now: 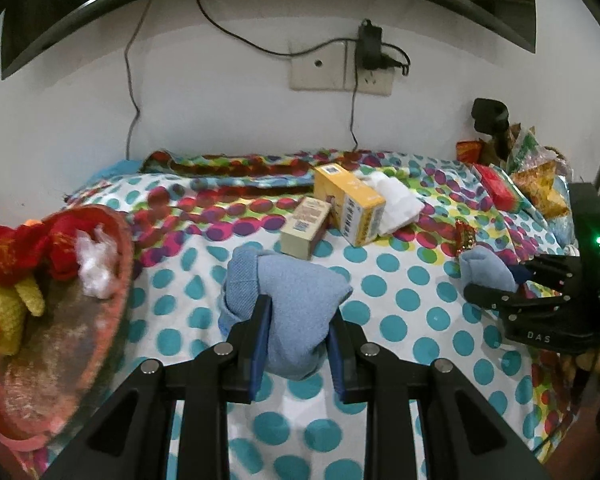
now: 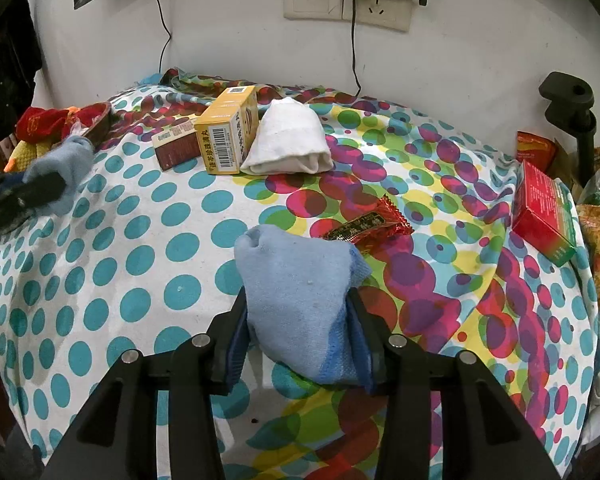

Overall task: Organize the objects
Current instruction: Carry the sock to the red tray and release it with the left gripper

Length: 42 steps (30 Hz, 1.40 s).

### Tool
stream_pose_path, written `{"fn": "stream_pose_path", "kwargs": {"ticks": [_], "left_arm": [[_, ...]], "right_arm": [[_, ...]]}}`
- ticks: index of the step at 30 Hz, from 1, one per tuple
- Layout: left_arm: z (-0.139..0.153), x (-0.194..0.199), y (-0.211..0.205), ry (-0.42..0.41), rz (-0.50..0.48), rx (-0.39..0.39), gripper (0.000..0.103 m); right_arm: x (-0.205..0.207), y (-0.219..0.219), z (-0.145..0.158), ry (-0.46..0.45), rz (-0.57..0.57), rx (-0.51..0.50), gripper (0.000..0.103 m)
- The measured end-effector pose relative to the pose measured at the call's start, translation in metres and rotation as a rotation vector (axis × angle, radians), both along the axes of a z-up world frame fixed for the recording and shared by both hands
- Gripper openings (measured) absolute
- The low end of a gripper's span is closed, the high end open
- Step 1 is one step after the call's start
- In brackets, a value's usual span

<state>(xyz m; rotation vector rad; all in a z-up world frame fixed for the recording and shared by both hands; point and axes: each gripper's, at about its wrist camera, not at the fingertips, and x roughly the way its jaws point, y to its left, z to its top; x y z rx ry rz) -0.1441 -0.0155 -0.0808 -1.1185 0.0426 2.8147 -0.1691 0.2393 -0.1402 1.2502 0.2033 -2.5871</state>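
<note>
My left gripper [image 1: 298,312] is shut on a rolled light blue sock [image 1: 288,292] and holds it just above the polka-dot cloth, right of a red basket [image 1: 100,312]. My right gripper [image 2: 298,312] is shut on a second light blue sock [image 2: 300,280]; in the left wrist view that gripper [image 1: 496,284] and its sock [image 1: 484,266] sit at the right. The left gripper and its sock [image 2: 66,164] show at the left of the right wrist view. A yellow box [image 2: 230,132], a brown box [image 2: 176,142] and a folded white cloth [image 2: 288,140] lie at the back.
The red basket holds a red cloth [image 1: 28,252], a yellow knit toy [image 1: 8,312] and white plastic. A red snack packet [image 2: 368,228] lies near the right sock. A red-green box [image 2: 544,212] and snack bags [image 1: 536,176] crowd the right edge. A wall with sockets [image 2: 348,4] stands behind.
</note>
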Motion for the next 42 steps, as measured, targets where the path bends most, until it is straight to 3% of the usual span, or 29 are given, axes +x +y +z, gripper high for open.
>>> {"fn": "stream_pose_path", "kwargs": {"ticks": [16,20,34,42], "left_arm": [[0.037,0.027,-0.098,0.013,0.164,-0.074,0.026],[0.032,0.031,-0.125,-0.006,0.216,-0.110,0.026],[0.004,0.032,-0.196,-0.094,0.334,-0.106,0.026],[-0.010,0.013,-0.215,-0.152,0.330,-0.086,0.027]], "right_arm": [[-0.001,0.000,0.000,0.000,0.000,-0.001,0.043],[-0.001,0.000,0.000,-0.001,-0.001,-0.001,0.043],[-0.001,0.002,0.000,-0.001,-0.004,0.002,0.044],[-0.001,0.002,0.000,-0.001,-0.003,0.002,0.045]]}}
